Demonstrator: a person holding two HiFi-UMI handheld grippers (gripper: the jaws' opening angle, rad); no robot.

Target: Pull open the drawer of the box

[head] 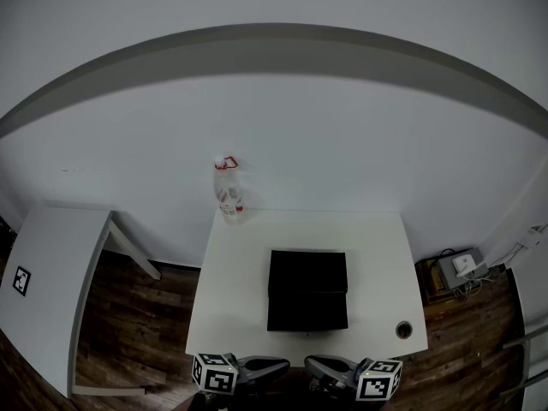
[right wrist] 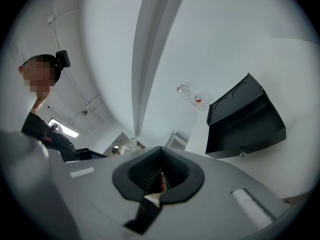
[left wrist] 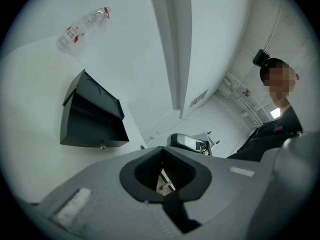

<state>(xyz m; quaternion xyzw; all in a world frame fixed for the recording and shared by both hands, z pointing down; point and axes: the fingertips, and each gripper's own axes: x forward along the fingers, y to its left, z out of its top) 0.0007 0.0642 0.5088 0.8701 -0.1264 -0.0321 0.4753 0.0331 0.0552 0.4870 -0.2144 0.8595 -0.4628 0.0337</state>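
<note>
Box (head: 307,289) mid-frame on table (head: 377,247), drawer knob (right wrist: 243,154) facing lower edge | left gripper (head: 278,367), right gripper (head: 315,366) at bottom centre below it, equally near, not touching | both jaw pairs together, empty

matt black box (head: 307,290) on a smooth white table (head: 231,315) — clear plastic bottle (head: 228,191), dark wood floor (head: 137,332).

Left tool (left wrist: 163,158), right tool (right wrist: 160,156): jaws together
</note>
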